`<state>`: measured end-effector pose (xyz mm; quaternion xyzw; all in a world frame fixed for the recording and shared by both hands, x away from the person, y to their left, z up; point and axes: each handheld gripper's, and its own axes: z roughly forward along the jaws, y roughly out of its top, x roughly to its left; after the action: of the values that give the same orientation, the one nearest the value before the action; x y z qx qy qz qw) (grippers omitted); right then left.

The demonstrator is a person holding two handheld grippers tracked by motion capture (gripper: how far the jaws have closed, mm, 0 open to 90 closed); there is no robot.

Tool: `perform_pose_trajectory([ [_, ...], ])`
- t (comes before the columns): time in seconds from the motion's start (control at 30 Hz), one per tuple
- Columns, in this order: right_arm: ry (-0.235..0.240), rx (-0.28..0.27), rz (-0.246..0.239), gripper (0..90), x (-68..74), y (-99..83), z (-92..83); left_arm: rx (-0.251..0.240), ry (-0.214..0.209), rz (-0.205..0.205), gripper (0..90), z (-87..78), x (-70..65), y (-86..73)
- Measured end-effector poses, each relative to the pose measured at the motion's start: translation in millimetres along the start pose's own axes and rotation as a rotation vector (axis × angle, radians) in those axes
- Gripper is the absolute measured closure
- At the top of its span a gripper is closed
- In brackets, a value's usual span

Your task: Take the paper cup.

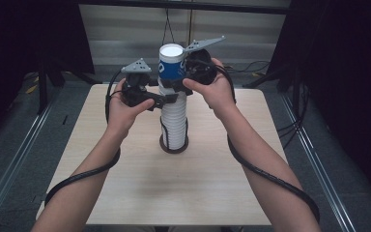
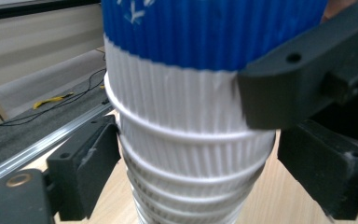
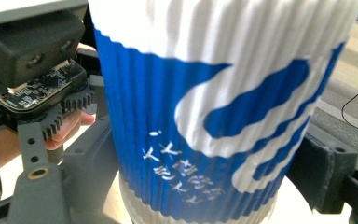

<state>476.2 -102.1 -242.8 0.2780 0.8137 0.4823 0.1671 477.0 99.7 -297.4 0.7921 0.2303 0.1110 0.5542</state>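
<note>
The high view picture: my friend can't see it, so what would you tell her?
Two hands hold black grippers against a tall stack of ribbed paper cups on a wooden table. The right gripper sits at the blue-and-white top cup; the left gripper sits just below.

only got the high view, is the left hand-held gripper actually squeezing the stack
Observer: Doesn't look so. In the left gripper view the left hand-held gripper stands wide around the stack of cups, with a small gap at one jaw.
Operator: and the right one
Observer: The right hand-held gripper straddles the blue top cup; one jaw lies against its white lower band.
Operator: any print on it
Observer: White lettering low on the blue.
</note>
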Motion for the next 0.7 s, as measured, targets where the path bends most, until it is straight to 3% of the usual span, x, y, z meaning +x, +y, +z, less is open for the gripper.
perform_pose_trajectory([
  [0.27,-0.009,-0.004,0.009,18.1,0.8,-0.4,0.0,-0.01,0.005,0.017,11.8,8.4,0.2,0.1],
  [0.7,-0.006,-0.013,0.017,18.7,0.6,-1.3,-3.4,-0.021,0.013,0.016,12.7,9.0,-3.6,-1.5],
])
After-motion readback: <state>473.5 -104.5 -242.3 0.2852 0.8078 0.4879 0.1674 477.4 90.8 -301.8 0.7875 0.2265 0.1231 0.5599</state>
